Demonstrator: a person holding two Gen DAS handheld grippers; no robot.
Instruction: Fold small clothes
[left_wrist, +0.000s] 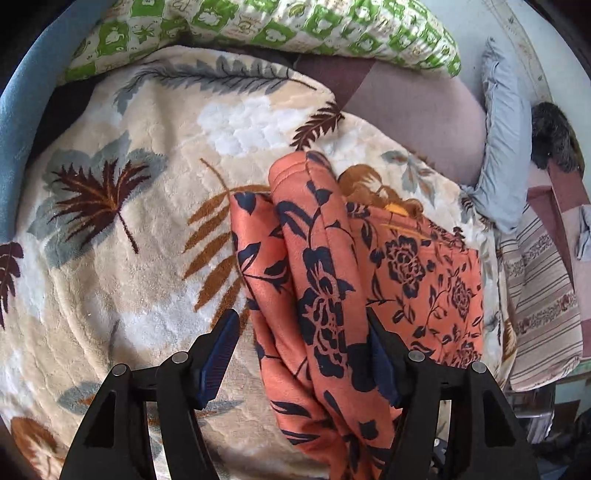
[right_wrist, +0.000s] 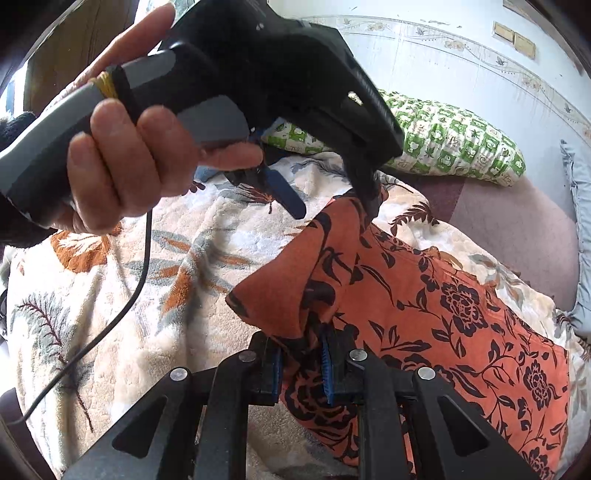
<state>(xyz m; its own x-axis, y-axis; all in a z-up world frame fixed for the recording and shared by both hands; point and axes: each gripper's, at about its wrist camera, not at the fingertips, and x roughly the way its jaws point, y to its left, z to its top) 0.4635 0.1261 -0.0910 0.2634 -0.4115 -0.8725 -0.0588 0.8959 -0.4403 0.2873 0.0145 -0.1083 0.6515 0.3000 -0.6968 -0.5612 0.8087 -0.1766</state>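
Left wrist view: the left gripper (left_wrist: 301, 334) hangs above a cream blanket (left_wrist: 129, 288) printed with leaves, its jaws spread wide, and the blue pads of its fingers (left_wrist: 218, 360) stand well apart. A raised fold of the orange floral garment (left_wrist: 317, 266) runs up between them; the right-hand finger touches the cloth, the left-hand one is clear of it, so nothing is pinched. The garment lies toward the right side of the blanket, its flatter part spreading toward the right edge. Beyond the blanket's far edge rests a green-and-white checked pillow (left_wrist: 332, 29), and next to it a mauve cushion (left_wrist: 424, 122) and a pale blue frilled pillow (left_wrist: 506, 140); a striped cloth (left_wrist: 543, 302) hangs off the right side. In the right wrist view the right gripper (right_wrist: 301, 363) has its jaws drawn close together on a bunched near edge of the garment (right_wrist: 424, 306), with cloth pressed between the blue pads. From there the fabric rises in a taut ridge to the other gripper (right_wrist: 328, 199), whose open fingers sit at its upper tip; whether that tip is caught by one finger cannot be told. A bare hand (right_wrist: 122, 162) wraps the grey handle of that tool, and a black cable (right_wrist: 110, 325) trails from it across the blanket (right_wrist: 122, 295). The checked pillow (right_wrist: 454, 144) lies by the wall.
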